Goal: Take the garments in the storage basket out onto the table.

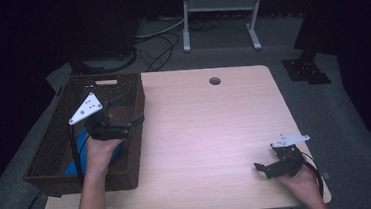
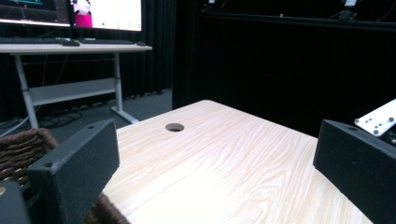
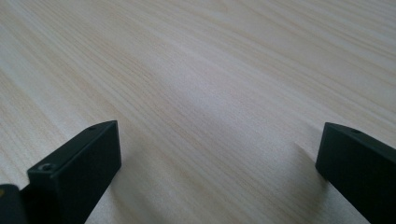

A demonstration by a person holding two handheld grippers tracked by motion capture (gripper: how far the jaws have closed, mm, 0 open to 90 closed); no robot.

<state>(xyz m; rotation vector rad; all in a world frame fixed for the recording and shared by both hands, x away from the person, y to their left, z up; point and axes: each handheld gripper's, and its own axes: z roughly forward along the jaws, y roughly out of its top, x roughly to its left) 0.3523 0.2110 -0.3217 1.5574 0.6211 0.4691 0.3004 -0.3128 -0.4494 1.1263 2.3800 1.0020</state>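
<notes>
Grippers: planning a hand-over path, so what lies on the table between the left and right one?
Bare wood: the high view shows nothing between left gripper and right gripper on the table.

No text, label, brand, number or sign can be read anywhere. The monitors (image 2: 70, 11) on the desk (image 2: 74, 47), seen beyond the table's cable hole (image 2: 174, 127) in the left gripper view, show bright patches, but whatever is on them is too blurred to make out.
</notes>
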